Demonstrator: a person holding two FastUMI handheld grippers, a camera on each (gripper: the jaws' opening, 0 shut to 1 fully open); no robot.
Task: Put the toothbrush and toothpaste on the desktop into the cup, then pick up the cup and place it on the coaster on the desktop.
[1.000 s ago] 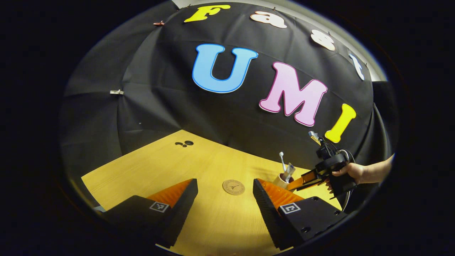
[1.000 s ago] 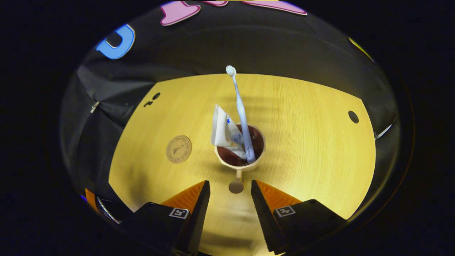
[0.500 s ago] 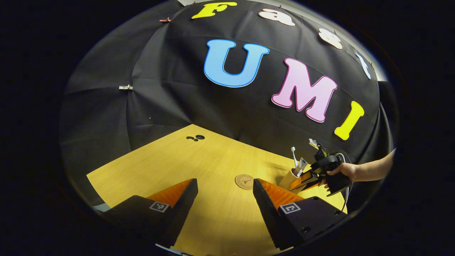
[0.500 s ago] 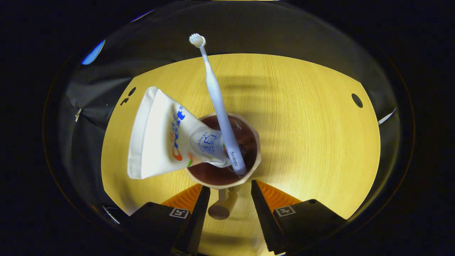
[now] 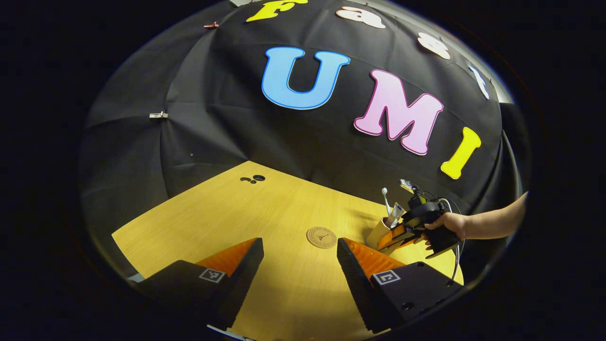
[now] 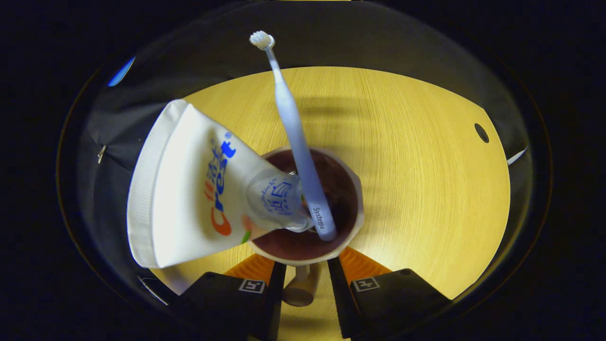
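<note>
Standing on the pale yellow wood-grain desktop [image 6: 426, 180], cream plastic cup with dark brown inside [image 6: 352, 222], holding both the slim white toothbrush [image 6: 293, 128] with bristles up and the white squeezed toothpaste tube [image 6: 189, 199] with blue and orange print, cap end down, flat end fanned out over the rim toward the left of the right gripper view. Leaning against the near inner wall, toothbrush handle, touching the tube's neck. Projecting from the cup's near side, short cream handle with a round knob end [image 6: 299, 291], sitting between the black-and-orange fingers of the right gripper [image 6: 305, 279]; fingers drawn in close on either side of that handle, almost touching it, though firm pressing cannot be told (contact hidden under the rim). Seen from the left gripper view: same cup [image 5: 378, 232] at the far right of the desktop, right gripper [image 5: 395, 237] up against it, held by a bare hand [image 5: 447, 222]. Lying flat just left of the cup, apart from it, round brown cork coaster [image 5: 321, 237] with a dark printed emblem. Hovering over the near desktop, left gripper [image 5: 299, 270], fingers spread wide with nothing between them.
</note>
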